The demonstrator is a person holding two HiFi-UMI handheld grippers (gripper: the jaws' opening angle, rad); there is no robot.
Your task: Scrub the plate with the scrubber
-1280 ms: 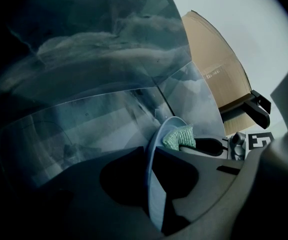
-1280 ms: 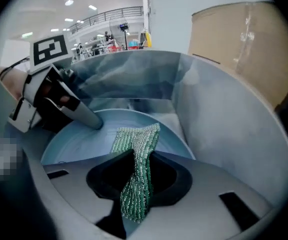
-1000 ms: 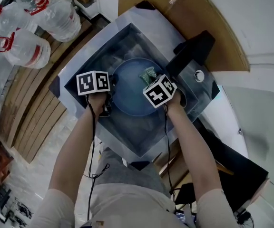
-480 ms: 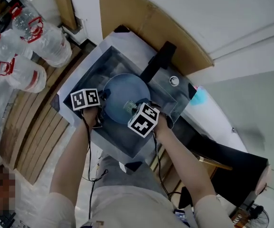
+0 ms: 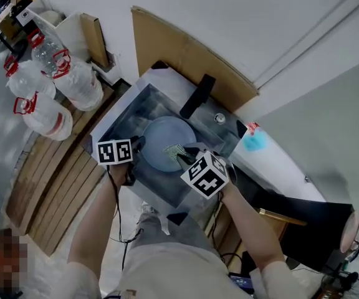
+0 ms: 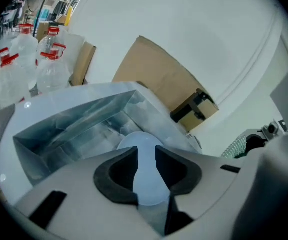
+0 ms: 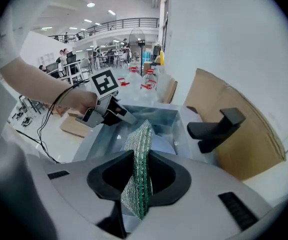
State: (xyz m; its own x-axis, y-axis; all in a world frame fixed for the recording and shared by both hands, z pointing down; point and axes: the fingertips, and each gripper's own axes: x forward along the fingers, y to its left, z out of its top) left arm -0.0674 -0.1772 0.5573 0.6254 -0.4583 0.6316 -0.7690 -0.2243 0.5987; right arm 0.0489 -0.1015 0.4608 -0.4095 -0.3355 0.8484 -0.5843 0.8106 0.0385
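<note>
Both claws are rising out of the sink [image 5: 121, 108], whereas a second ago they were down at the plate [image 5: 162, 136]. The scrubber [image 5: 174, 149] is coming up with the right one.

I am holding the left claw [image 6: 145, 156] with its jaws spread. They have just been opening, and nothing is sitting between the pads. The plate is showing only beyond the gap, lying flat on the sink floor near its middle, apart from both claws.

I am keeping the right claw [image 7: 142, 176] pinched on the scrubber, which is standing on edge between the pads and hanging over the plate edge nearest that claw.

Judging from this, the scrubbing stroke is being broken off or finished, and the step in hand is a lift clear of the sink. If more scrubbing is needed, the next move calls for lowering the scrubber flat onto the plate face and re-gripping the plate's left rim to steady it. If not, it calls for setting the scrubber down.
</note>
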